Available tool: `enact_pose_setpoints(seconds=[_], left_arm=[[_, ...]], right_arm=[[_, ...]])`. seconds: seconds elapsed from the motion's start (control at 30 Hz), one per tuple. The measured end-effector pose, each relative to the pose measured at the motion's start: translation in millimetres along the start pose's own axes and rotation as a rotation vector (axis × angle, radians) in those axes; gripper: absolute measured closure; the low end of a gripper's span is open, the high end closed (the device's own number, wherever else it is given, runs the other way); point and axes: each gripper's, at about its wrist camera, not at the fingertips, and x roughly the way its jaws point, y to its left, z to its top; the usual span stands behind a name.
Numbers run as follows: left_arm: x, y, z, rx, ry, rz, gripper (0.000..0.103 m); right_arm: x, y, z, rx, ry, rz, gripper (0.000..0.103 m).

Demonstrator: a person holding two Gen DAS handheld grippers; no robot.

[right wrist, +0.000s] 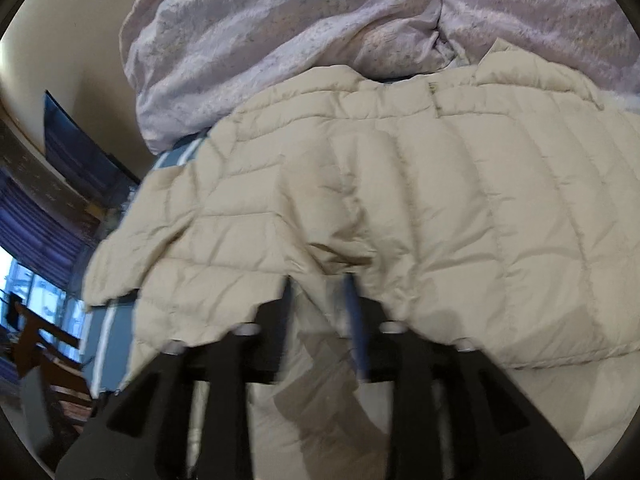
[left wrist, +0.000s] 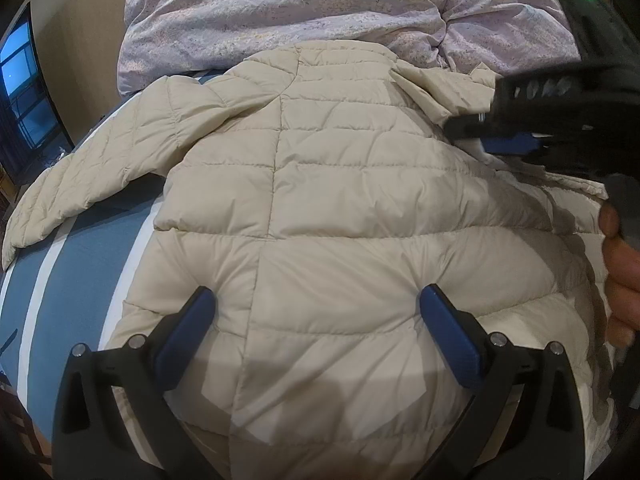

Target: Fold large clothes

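Blue sheet point(left wrist: 84, 256) with white stripes covers the bed you are working on, and a crumpled lilac duvet point(left wrist: 280, 12) is heaped at the far end. A window point(left wrist: 20, 92) shows at the far left of the room.

Your jacket point(left wrist: 320, 184), a beige quilted puffer, lies spread across the sheet in front of the duvet, its collar toward the far side. One sleeve point(left wrist: 92, 184) trails out to the left over the blue stripes. On the right, part of the jacket is folded over onto the body.

Your left gripper point(left wrist: 318, 312) sits low at the near hem with its jaws wide apart. Both blue pads point(left wrist: 448, 336) rest against the fabric, which bulges between them, but they are not pinching it.

Your right gripper point(right wrist: 320, 280) is at the folded part on the right side of the jacket, blurred in its own view. Its jaws stand partly apart, with a narrow gap between them, and a ridge of beige fabric sits just at the tips. You cannot tell for sure whether the pads are pressing on it. In the left view, your hand point(left wrist: 624, 272) shows at the right edge, around the handle.
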Motion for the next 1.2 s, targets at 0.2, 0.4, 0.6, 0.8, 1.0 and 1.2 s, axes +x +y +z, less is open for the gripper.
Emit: enact_pose_setpoints(seconds=[0.2,0.4,0.6,0.8,1.0,1.2], left_arm=[[0.0,0.1,0.1,0.001,0.000,0.001,0.002],[-0.4,-0.9,-0.6,0.001,-0.001,0.003,0.002],[-0.5,-0.9,-0.6,0.001,-0.001,0.002,0.002],[-0.2,-0.1,-0.5,0.001,-0.002,0.003,0.002],[-0.5,-0.5,-1.6,0.003,-0.005,0.008,0.002],[-2.4,-1.0,-3.7,-0.001,-0.006,0.023,0.002]], right_arm=[[-36.1,-5.0,3.0,-0.037,-0.146,-0.103,0.035],[-29.7,-42.3,6.8,-0.018,-0.173,-0.464,0.024],[-13.7,-58.5,5.0,-0.006,-0.138,-0.566,0.011],[-0.5,-55.9,-4.1,-0.064,-0.132,-0.631,0.004],[-1.0,-64.5,-4.4,-0.039,-0.118,-0.612,0.001],[-1.1,-67.7,-5.0,-0.039,-0.114,-0.607,0.001]])
